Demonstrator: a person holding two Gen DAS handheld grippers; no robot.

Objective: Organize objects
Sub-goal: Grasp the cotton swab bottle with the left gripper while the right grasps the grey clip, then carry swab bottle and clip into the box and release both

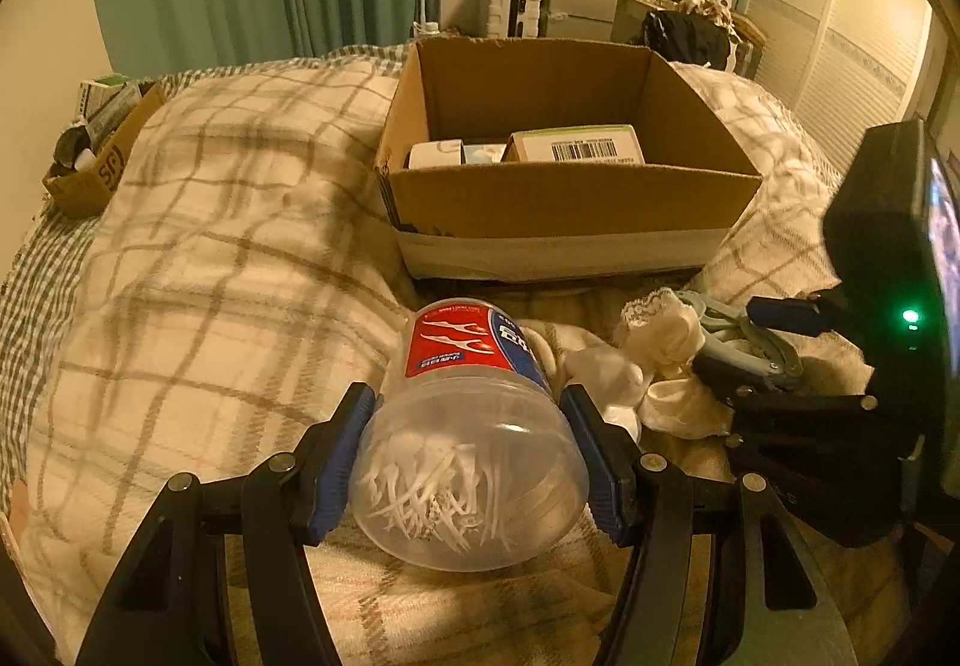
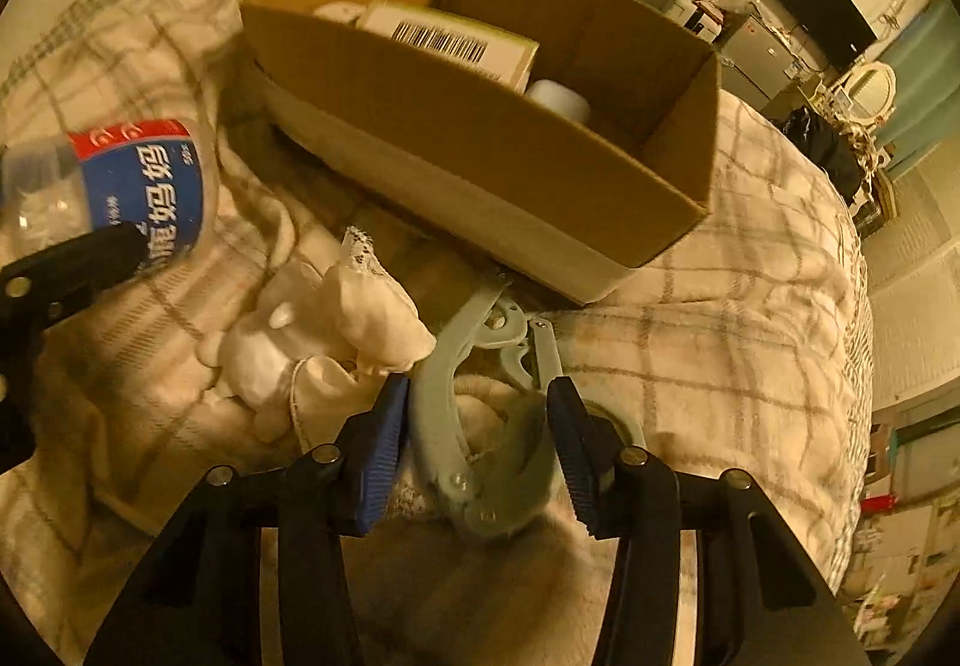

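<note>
Plastic jar [image 1: 468,444] clamped sideways in left hand-held gripper [image 1: 471,456].
</note>
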